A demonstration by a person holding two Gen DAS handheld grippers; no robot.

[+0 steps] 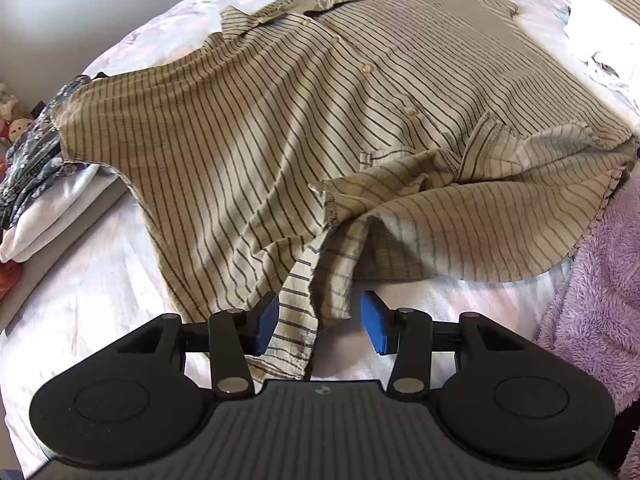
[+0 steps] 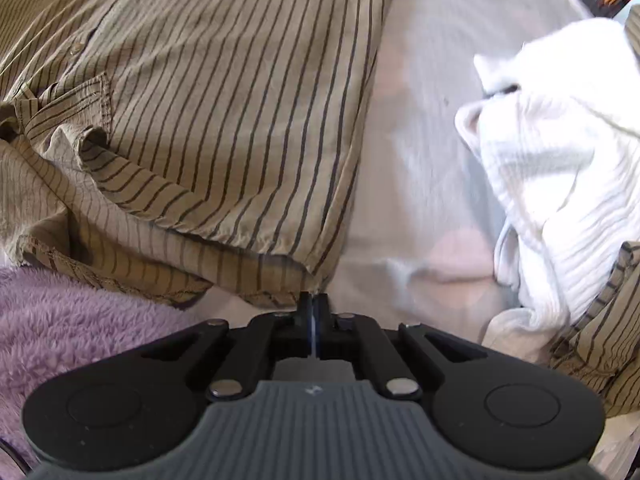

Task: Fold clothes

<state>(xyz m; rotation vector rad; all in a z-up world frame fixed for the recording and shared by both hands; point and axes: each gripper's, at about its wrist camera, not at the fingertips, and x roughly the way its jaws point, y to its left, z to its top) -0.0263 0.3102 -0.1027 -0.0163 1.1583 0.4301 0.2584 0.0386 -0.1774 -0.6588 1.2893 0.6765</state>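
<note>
Shirt (image 1: 304, 120) first: the tan striped button-up lies front-up and mostly spread across the bed (image 1: 100, 280), collar at the far end, its near hem rumpled and partly turned over on itself. Your left tongs (image 1: 320, 324) stand wide open with a dangling strip of that hem between the blue pads (image 1: 374, 320), nothing pinched yet. Your right tongs (image 2: 313, 304) are closed tight, apparently on the very edge of the shirt's other bottom corner, though the bite is thin and I cannot be sure it has cloth. Judging from this, the step is to get both lower corners held so the hem can be straightened. Close the left on a single layer at the seam, not the bunched folds, then draw both corners apart evenly until the crumpled flap flattens. Keep the cloth off the purple fleece (image 2: 80, 312) and the white garment (image 2: 560, 160) beside it. No containers are in view.
</note>
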